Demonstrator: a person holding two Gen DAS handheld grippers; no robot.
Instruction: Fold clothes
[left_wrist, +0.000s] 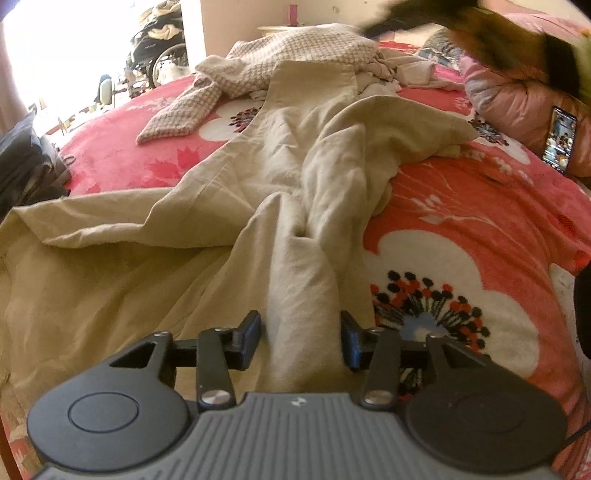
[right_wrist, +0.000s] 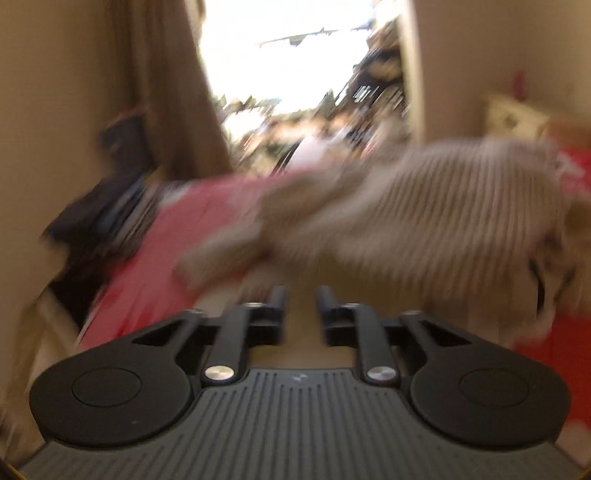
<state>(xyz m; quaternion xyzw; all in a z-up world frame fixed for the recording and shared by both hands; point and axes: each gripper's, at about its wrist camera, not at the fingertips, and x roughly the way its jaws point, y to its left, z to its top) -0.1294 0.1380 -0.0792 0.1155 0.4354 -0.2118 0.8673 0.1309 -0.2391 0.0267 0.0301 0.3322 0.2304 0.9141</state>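
Plainly, line by line:

Beige garment: lies unfolded and rumpled on the red floral bedspread. Its long axis runs straight away from the left fingers, from the cloth under them to the flat waistband-like end far ahead (it looks like trousers, though I cannot be sure).

Left gripper: fingers spread, with a raised ridge of the beige cloth running up between them. The pads stand either side of that ridge and are not pinching it.

Right gripper: the view is heavily blurred. The fingers stand a little apart with beige showing in the gap; whether any cloth is caught between them I cannot tell.

Checked garment: a houndstooth piece lies beyond the far end of the beige one, ahead and slightly left of the left fingers. In the right wrist view it fills the space just ahead of the fingers and to their right.

Other things: a phone leans on the pink bedding far ahead and right of the left fingers, with dark clothes at the bed's left edge.

Turning relation: the left hand sits at the near end of the long axis, with the ridge already between its fingers, so it is the nearer hand to the beige piece. Judged from this, a fold would carry the near end forward along that axis.

Stage: the crumpled lie fits spreading the garment out or a fold gone slack.
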